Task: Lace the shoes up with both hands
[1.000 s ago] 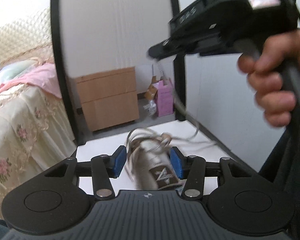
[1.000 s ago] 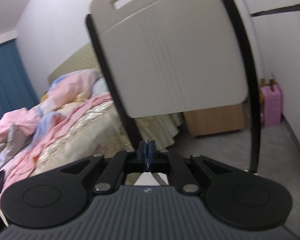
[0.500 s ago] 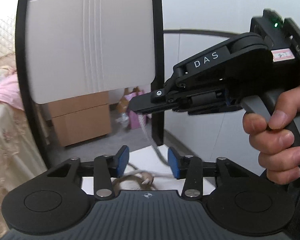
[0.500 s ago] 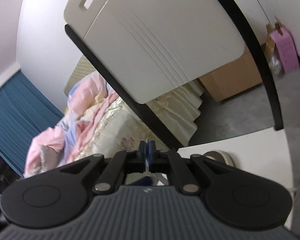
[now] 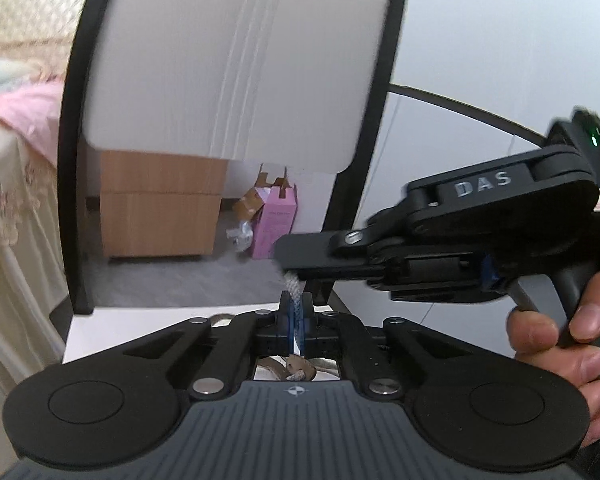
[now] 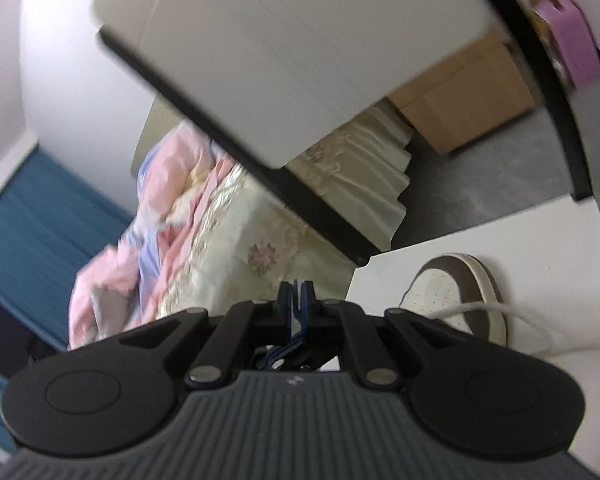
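**Lace pinched by the left claw, right claw easing apart above it**

Nearest in the left wrist view, the left gripper (image 5: pixel 298 322) has its blue pads pressed together on a white woven shoelace (image 5: pixel 293 287), which stands up out of the pads (its upper end meets the underside of the other tool). Through the gap below the fingers a scrap of the brown and white sneaker (image 5: pixel 300 368) shows on the white tabletop (image 5: pixel 140 328).

Just above and to the right, the right gripper (image 5: pixel 296 254) reaches in sideways, a black tool marked "DAS", gripped by a person's hand (image 5: pixel 568 344). Its tip sits at the top of the lace; in the right wrist view its jaws are opening, a narrow slit between the blue pads, and whether the lace lies in that slit cannot be told.

In that view the right gripper (image 6: pixel 297 300) looks past the table edge; the sneaker's rounded toe (image 6: pixel 456 292) rests on the tabletop to the right, a loose run of lace crossing it.

Beyond the table stands a white panel in a black frame (image 5: pixel 236 60). Farther off are a light wooden cabinet (image 5: pixel 160 204), a pink carton (image 5: pixel 276 220) on the grey floor, and a bed with cream floral cover and pink bedding (image 6: pixel 188 216).
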{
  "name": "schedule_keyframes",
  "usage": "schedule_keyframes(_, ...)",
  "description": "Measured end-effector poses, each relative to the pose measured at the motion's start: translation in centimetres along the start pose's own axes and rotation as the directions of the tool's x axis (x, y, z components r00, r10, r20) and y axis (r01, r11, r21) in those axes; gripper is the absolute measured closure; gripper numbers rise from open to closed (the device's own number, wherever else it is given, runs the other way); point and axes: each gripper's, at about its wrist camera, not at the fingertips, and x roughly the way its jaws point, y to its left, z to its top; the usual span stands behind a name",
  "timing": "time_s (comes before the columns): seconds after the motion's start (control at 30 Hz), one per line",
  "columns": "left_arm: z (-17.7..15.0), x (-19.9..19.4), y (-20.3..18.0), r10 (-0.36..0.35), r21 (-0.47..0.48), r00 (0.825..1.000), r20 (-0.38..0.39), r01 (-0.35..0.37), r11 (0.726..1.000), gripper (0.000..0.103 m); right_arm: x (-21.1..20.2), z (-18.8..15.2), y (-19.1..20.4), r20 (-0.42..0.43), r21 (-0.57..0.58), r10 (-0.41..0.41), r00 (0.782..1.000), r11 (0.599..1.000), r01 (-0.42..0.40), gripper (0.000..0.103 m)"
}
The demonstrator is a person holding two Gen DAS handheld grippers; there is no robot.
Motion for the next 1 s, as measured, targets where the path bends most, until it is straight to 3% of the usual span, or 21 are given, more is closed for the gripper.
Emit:
schedule_keyframes(0.07,0.1,0.1,1.0,-0.007,-0.080,1.000,0.001,0.007,0.997,0.101,-0.5,0.3,-0.8,0.028,0.060,0.009,1.000,0.998,-0.011,0.083)
schedule_keyframes(0.1,0.2,0.2,1.6,-0.014,-0.130,1.000,0.005,0.015,0.991,0.101,-0.7,0.3,-1.1,0.040,0.088,0.014,0.999,0.996,-0.018,0.068)
schedule_keyframes(0.17,0.4,0.2,3.0,-0.032,-0.238,0.999,0.021,0.036,0.971,0.100,-1.1,0.2,-1.6,0.048,0.137,0.050,0.998,0.989,-0.057,0.066)
schedule_keyframes(0.23,0.7,0.0,4.7,-0.057,-0.356,0.997,0.049,0.071,0.932,0.100,-1.2,-0.4,-2.1,0.045,0.204,0.098,0.994,0.973,-0.105,0.066)
schedule_keyframes(0.3,0.8,-0.1,6.6,-0.083,-0.480,0.993,0.079,0.110,0.871,0.100,-1.3,-1.5,-2.8,0.039,0.296,0.144,0.989,0.943,-0.150,0.066)
schedule_keyframes(0.4,0.5,-0.2,9.1,-0.121,-0.637,0.984,0.129,0.176,0.751,0.101,-0.8,-2.9,-3.5,0.024,0.396,0.187,0.982,0.900,-0.181,0.066)
schedule_keyframes(0.5,-0.1,0.0,10.6,-0.159,-0.735,0.971,0.177,0.238,0.635,0.101,0.1,-3.2,-3.8,0.030,0.452,0.216,0.976,0.868,-0.206,0.064)
schedule_keyframes(0.53,-0.2,0.0,10.8,-0.170,-0.746,0.967,0.190,0.255,0.615,0.101,0.4,-3.2,-4.0,0.039,0.472,0.229,0.973,0.854,-0.220,0.062)
schedule_keyframes(0.7,-0.6,0.4,11.5,-0.205,-0.776,0.951,0.232,0.308,0.550,0.101,0.8,-2.9,-4.7,0.092,0.512,0.194,0.977,0.832,-0.214,0.061)
schedule_keyframes(0.8,-1.1,0.7,12.0,-0.224,-0.796,0.941,0.254,0.335,0.503,0.101,0.7,-2.8,-4.6,0.123,0.498,0.162,0.979,0.843,-0.202,0.063)
schedule_keyframes(0.87,-1.3,0.7,11.9,-0.234,-0.802,0.938,0.256,0.341,0.491,0.101,0.7,-2.9,-4.7,0.143,0.491,0.157,0.977,0.846,-0.208,0.092)
schedule_keyframes(0.9,-1.4,0.7,11.8,-0.240,-0.803,0.937,0.254,0.343,0.488,0.101,0.7,-2.9,-4.6,0.139,0.475,0.152,0.979,0.857,-0.200,0.099)
schedule_keyframes(1.0,-1.5,0.5,11.6,-0.247,-0.803,0.935,0.256,0.348,0.484,0.101,0.8,-2.9,-4.4,0.113,0.446,0.119,0.986,0.881,-0.157,0.100)
